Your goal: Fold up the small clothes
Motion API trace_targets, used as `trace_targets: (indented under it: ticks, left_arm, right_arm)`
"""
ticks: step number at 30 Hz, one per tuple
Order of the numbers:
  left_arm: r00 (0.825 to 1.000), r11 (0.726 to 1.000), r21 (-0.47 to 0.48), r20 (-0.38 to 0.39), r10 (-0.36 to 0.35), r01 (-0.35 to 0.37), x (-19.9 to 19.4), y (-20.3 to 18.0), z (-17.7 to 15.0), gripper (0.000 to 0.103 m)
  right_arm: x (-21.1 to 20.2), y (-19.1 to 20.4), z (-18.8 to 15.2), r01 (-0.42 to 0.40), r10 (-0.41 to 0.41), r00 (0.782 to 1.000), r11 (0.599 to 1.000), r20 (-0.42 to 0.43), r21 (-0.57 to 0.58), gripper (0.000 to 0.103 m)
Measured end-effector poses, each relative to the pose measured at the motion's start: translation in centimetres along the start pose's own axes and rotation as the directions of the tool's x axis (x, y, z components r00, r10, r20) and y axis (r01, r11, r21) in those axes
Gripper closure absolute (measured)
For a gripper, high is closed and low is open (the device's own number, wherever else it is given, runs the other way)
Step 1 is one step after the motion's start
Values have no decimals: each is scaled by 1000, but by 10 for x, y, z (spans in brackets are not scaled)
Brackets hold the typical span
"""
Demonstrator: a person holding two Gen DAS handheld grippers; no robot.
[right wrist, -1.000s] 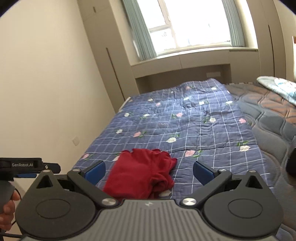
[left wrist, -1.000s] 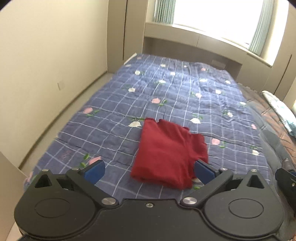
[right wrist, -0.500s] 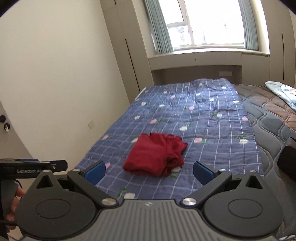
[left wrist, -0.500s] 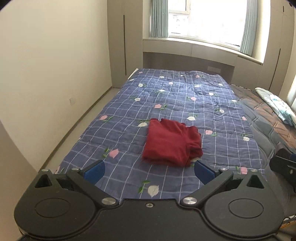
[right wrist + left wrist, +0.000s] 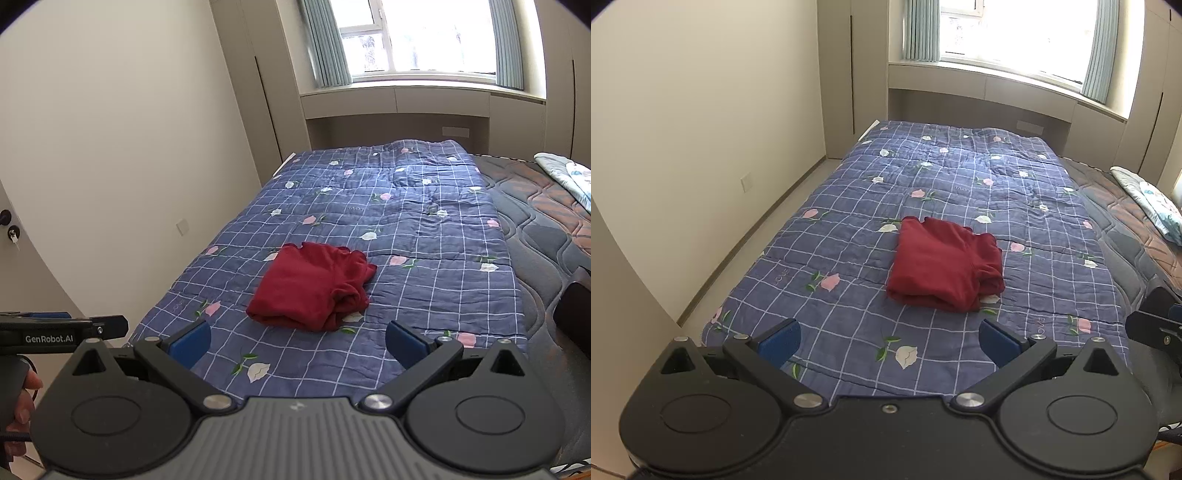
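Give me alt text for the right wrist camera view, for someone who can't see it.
A folded dark red garment lies on a blue checked floral quilt covering a bed. The right tongs are open and empty in the foreground, short of the garment. The left tongs' tip shows at the left edge, and a bright window is behind.

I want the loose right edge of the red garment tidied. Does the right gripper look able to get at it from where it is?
Probably yes. The right gripper is open and empty, and only bare quilt lies between it and the red garment; it must move forward first.
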State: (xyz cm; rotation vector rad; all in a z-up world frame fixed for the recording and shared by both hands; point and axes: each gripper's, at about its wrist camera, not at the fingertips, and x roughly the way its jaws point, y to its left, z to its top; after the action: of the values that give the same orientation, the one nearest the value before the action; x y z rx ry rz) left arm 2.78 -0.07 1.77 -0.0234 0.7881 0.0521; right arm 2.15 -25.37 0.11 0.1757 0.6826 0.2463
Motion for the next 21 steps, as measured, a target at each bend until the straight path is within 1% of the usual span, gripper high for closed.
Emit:
trace_targets:
  ticks: [11,21]
  left_arm:
    - [1000,1000,-12,-18,1,-2,6,-1,1,1]
    - [1000,1000,-19,-14,7,-7,6,0,2,1]
  right_arm:
    - [5,2,2,-8,7,1000,1000,-16,-3,0]
    - [7,0,4,-9,9,1000,1000,-21,-2,0]
